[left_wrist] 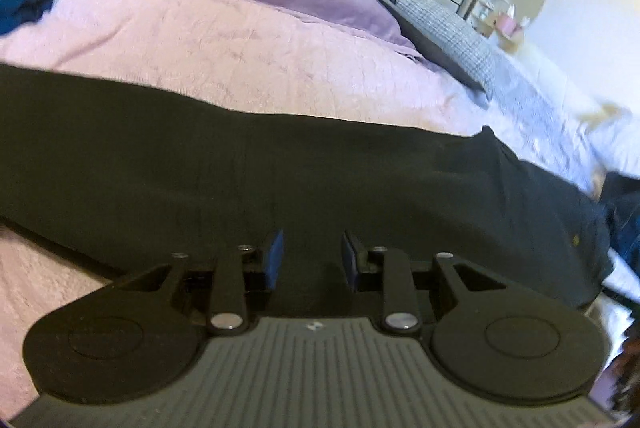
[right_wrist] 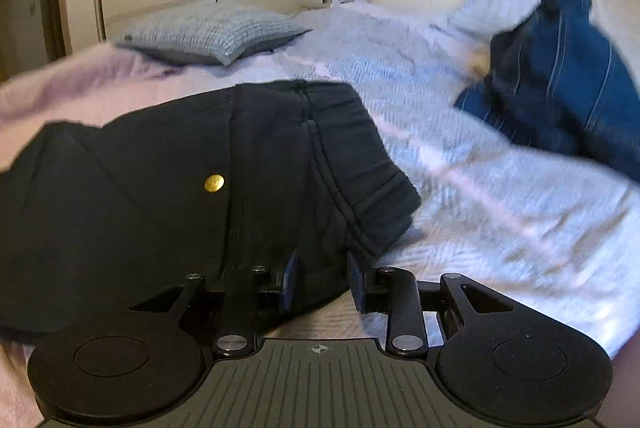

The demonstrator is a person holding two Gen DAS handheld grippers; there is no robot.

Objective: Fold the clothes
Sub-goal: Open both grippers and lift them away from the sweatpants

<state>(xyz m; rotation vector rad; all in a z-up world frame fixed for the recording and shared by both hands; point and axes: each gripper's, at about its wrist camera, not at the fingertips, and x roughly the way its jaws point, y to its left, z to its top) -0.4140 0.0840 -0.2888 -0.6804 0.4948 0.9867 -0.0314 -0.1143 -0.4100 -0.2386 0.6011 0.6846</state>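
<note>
We see black trousers [left_wrist: 280, 168] lying flat across a pink bedspread [left_wrist: 240, 40], already doubled lengthwise, one leg over the other. Our left claw [left_wrist: 312, 260] hovers over the leg part at six o'clock, jaws spread, gripping nothing. Our right claw [right_wrist: 322, 282] sits at six o'clock by the waistband [right_wrist: 360, 164], jaws also spread; cloth lies between them, but the pads do not press on it. A brass button [right_wrist: 214, 183] shows at nine o'clock. A blue garment [right_wrist: 560, 76] waits at two o'clock. We judge the crosswise folds remain.
</note>
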